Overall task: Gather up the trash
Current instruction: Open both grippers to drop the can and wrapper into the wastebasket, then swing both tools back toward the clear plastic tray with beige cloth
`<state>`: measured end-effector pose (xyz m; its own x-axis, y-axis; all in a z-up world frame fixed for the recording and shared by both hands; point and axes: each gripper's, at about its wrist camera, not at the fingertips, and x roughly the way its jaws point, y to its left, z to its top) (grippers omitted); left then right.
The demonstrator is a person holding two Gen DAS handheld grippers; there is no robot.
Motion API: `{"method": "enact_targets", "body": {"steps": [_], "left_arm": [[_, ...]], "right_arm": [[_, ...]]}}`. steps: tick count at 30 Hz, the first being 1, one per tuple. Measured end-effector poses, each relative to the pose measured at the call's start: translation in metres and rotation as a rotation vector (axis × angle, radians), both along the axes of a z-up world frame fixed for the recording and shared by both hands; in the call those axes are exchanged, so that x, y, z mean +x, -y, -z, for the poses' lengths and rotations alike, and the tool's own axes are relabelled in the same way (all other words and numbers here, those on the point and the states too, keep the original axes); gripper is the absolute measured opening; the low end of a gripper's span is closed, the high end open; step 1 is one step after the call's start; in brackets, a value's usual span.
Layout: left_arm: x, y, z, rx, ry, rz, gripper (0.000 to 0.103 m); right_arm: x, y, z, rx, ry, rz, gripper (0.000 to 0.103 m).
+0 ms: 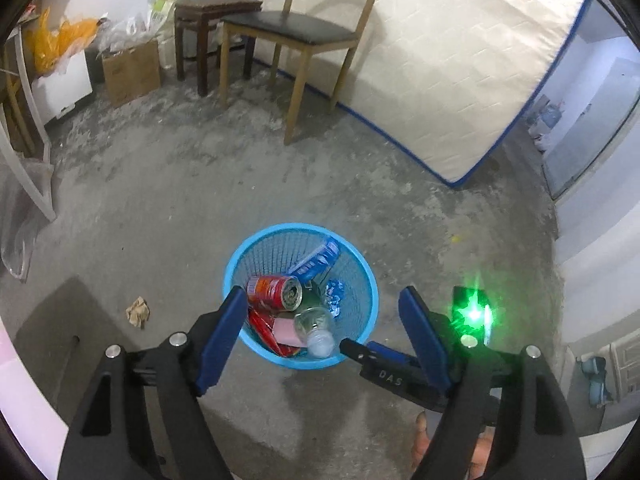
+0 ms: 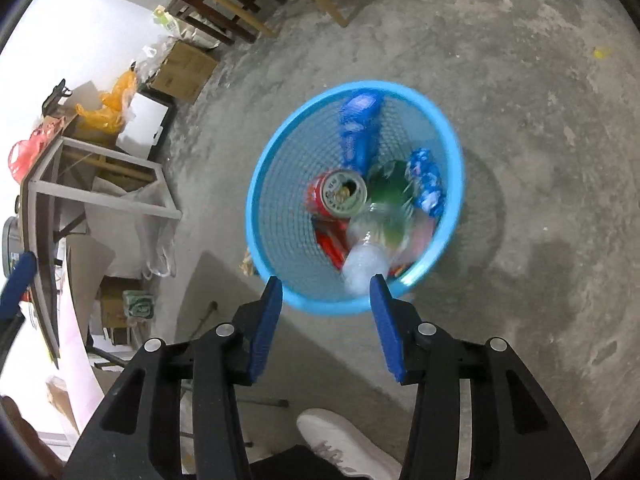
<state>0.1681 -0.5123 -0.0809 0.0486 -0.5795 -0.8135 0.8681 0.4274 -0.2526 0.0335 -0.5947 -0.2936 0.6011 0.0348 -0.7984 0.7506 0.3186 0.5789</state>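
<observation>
A blue mesh trash basket (image 1: 362, 322) stands on the concrete floor and shows from above in the right wrist view (image 2: 280, 184). In it lie a red can (image 1: 272, 292) (image 2: 336, 196), a clear plastic bottle (image 1: 316, 330) (image 2: 370, 252), blue wrappers (image 1: 320, 256) (image 2: 358, 128) and a pink piece (image 1: 286, 330). My left gripper (image 1: 324, 300) is open and empty above the basket. My right gripper (image 2: 325, 282) is open and empty just above the basket's near rim; it also shows in the left wrist view (image 1: 362, 354). A crumpled brown paper (image 1: 138, 311) lies on the floor left of the basket.
A wooden chair (image 1: 296, 36) and a dark stool (image 1: 208, 20) stand at the back. A mattress (image 1: 440, 64) leans on the wall. Cardboard boxes (image 1: 130, 68) and bags sit at the left. A white frame table (image 2: 100, 184) stands at the left. A white shoe (image 2: 344, 444) is below.
</observation>
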Motion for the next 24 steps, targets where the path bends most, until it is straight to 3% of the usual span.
{"method": "enact_targets", "body": {"steps": [10,13,19,24], "left_arm": [[-0.015,-0.063,-0.051,-0.082,0.02,0.019,0.077],[-0.017,-0.095,-0.069,-0.115,0.013,0.005,0.078],[-0.019,-0.186,-0.105,-0.175,0.066,-0.068,0.082],[-0.016,-0.278,-0.121,-0.215,0.141,-0.161,0.083]], "right_arm": [[-0.045,-0.027,-0.049,-0.105,0.066,-0.025,0.046],[-0.061,-0.042,-0.072,-0.123,0.096,-0.035,0.056],[-0.065,-0.075,-0.111,-0.155,0.151,-0.112,0.059],[-0.044,-0.11,-0.145,-0.178,0.221,-0.222,0.059]]}}
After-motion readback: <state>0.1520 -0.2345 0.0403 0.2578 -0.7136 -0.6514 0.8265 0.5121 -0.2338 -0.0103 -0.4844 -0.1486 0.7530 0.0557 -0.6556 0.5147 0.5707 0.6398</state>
